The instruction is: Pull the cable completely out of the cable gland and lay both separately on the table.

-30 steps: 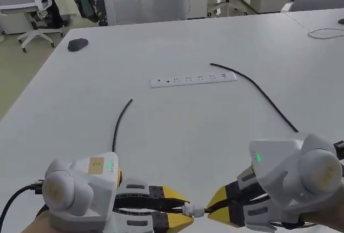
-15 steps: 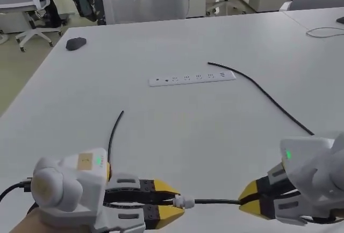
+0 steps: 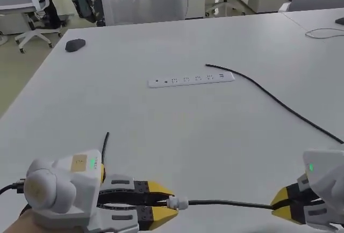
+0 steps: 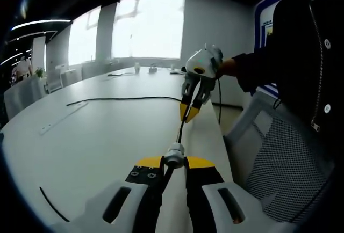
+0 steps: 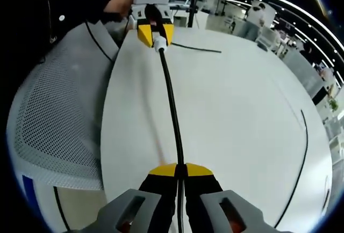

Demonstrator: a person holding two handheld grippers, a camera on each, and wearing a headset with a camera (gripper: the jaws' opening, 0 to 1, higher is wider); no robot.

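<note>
While the cable [image 3: 226, 204] runs taut and level between them, the left gripper [image 3: 167, 206] at 7 o'clock in the head view has its yellow jaws closed on the white cable gland [image 3: 177, 203]. The right gripper [image 3: 278, 210] at 5 o'clock is pinched tight on the black cable itself, well apart from the gland. Both hang just above the near edge of the desk [image 3: 161, 39].

The step in hand, as I judge it, is the draw itself, and it is not finished. A short free tail [image 3: 105, 143] shows at 8 o'clock behind the left gripper (that length has not yet passed through the gland). Past the right gripper, the rest of the cable trails up toward 1 o'clock and ends beside the power strip [image 3: 191, 78].

The next move probably calls for holding the gland fixed and pulling straight along the cable's line toward 3 o'clock. With the right gripper already far out, a fresh grip nearer the gland may be needed before the tail slips free. After that, gland and cable can each be set down on the desk, apart from one another
</note>
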